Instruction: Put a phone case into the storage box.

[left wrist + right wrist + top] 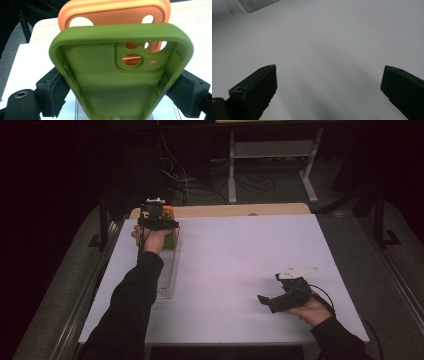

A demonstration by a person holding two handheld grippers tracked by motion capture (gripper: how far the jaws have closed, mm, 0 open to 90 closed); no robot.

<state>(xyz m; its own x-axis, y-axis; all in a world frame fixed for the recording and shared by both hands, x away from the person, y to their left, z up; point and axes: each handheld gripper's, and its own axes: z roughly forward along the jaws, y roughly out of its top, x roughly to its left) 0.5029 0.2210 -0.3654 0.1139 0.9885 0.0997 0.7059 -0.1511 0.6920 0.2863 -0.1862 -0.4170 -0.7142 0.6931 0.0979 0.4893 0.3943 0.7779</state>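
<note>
Left gripper view: the left gripper [117, 87] is closed on the green phone case [110, 82], 1 pad [53, 92] on each long side. An orange phone case [112, 12] stands just behind it, above a clear rack [167, 275] at the table's [240, 270] left edge. Judged: seating of the green case is nearly done, release left. The right gripper [329, 85] rests wide, nothing held

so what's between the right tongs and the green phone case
In the high view, bare white table top lies between the right tongs and the green phone case; the clear tray sits under the case.
</note>
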